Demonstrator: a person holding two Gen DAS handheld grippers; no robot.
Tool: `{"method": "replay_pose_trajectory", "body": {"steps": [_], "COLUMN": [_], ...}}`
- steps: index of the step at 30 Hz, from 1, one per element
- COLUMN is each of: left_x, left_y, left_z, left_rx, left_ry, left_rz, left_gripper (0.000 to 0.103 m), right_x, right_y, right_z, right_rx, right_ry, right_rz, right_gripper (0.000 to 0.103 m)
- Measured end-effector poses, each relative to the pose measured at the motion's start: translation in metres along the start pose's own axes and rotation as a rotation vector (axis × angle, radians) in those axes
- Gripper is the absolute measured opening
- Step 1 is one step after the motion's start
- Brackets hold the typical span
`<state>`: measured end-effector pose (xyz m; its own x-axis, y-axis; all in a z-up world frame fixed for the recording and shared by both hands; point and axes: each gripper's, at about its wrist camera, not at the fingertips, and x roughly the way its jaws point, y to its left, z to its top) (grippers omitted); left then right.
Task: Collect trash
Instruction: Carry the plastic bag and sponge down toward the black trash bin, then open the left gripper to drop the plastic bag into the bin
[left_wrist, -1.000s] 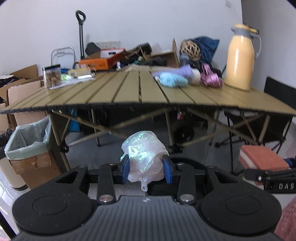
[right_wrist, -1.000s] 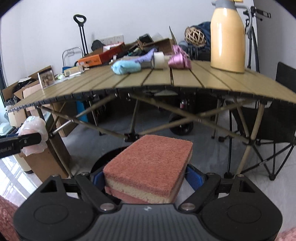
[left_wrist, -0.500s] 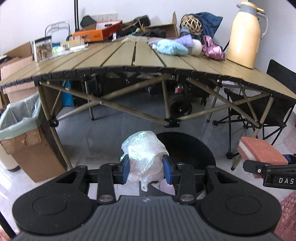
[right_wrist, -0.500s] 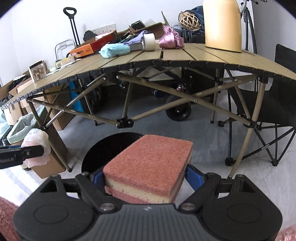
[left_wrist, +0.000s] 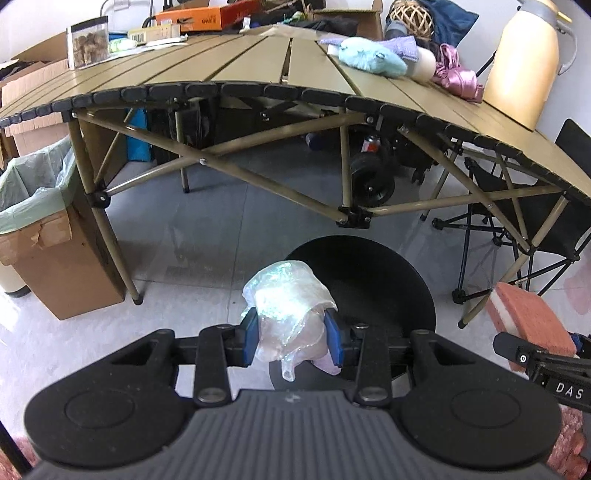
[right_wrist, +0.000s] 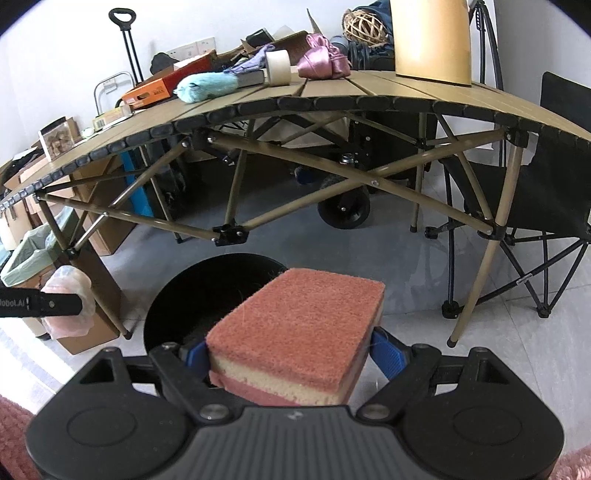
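Both hands dipped since second ago; round black bin (left_wrist: 373, 280) came up under them, bench (left_wrist: 258, 70) slid toward 12 o'clock. Left gripper (left_wrist: 291, 338) clamped on crumpled iridescent plastic wrap (left_wrist: 288, 302), over bin's 9 o'clock rim. Right gripper (right_wrist: 291, 356) clamped on thick red-and-yellow sponge (right_wrist: 299, 328), above bin. Drop looked imminent.
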<state>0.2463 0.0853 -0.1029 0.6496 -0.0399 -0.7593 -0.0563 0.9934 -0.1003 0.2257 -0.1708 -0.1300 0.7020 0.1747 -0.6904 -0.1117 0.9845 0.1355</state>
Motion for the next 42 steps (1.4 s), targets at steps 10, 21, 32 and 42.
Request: {"method": "replay_pose_trajectory", "body": {"steps": [10, 21, 32, 42], "left_x": [0.022, 0.038, 0.06, 0.079], "left_y": [-0.014, -0.045, -0.08, -0.094], "left_z": [0.02, 0.035, 0.044, 0.049], "left_rx": [-0.021, 0.004, 0.035, 0.028], "left_ry": [0.069, 0.106, 0.13, 0.183], "left_rz": [-0.006, -0.025, -0.029, -0.022], "left_gripper": [0.037, 0.037, 0.037, 0.037], "right_x": [0.012, 0.02, 0.024, 0.03], "right_y": [-0.014, -0.027, -0.037, -0.047], "right_z": [0.0, -0.001, -0.005, -0.006], "right_rx": [0.031, 0.064, 0.092, 0.119], "right_ry": [0.03, 0.056, 0.076, 0.088], "right_rz": [-0.039, -0.059, -0.087, -0.102], "right_gripper": [0.086, 0.086, 0.086, 0.086]}}
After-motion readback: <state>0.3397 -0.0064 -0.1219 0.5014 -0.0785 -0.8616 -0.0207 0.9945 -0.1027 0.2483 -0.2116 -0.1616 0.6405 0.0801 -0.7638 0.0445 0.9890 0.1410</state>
